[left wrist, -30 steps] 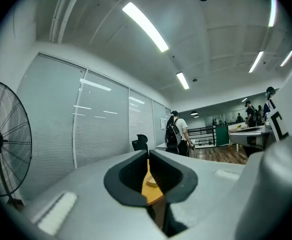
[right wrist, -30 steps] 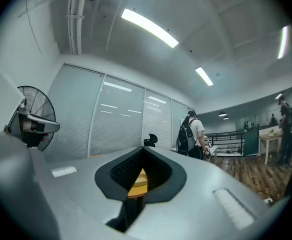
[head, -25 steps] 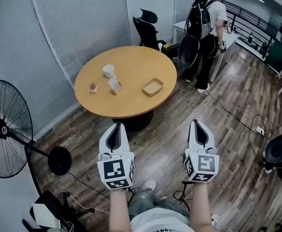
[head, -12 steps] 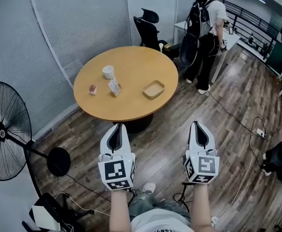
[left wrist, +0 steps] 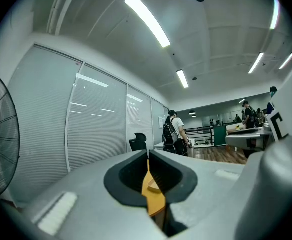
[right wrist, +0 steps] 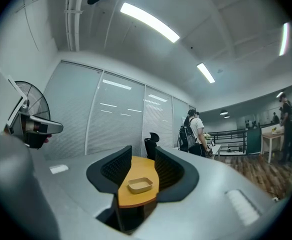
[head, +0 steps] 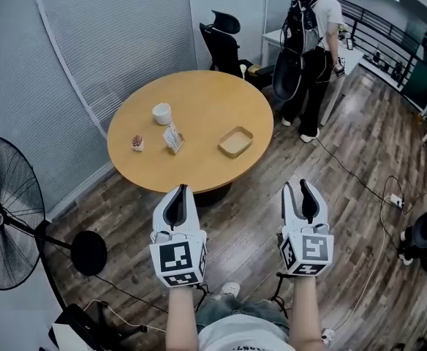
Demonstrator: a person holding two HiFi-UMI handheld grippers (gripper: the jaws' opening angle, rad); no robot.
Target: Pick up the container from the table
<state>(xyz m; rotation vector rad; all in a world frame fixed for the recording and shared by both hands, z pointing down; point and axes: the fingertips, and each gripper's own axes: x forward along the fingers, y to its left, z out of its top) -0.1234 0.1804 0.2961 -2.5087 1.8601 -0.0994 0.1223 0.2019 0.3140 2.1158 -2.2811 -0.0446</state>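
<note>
Over the last second the jaws of the right hand-held gripper (head: pixel 299 189) have been opened from fully closed to about half way. Nothing is held between them; in the right gripper view the container (head: pixel 235 142) is framed in their gap, still far off. The left hand-held gripper (head: pixel 179 191) is seen closed and empty, with only a sliver of the tabletop (head: pixel 199 97) showing past its jaws. In the head view the tabletop's near edge has been brought a little closer to both, but neither has reached it.

The shallow tan container lies untouched on the right part of the tabletop, well apart from the cup (head: pixel 161 113), the card stand (head: pixel 172 138) and a small item (head: pixel 137 143) to the left. The opening is judged to be preparation for a right-side grasp; the approach remains to be made.

No brand or label can be read. The card's print is too small, and only square markers are shown on the gripper cubes.
</note>
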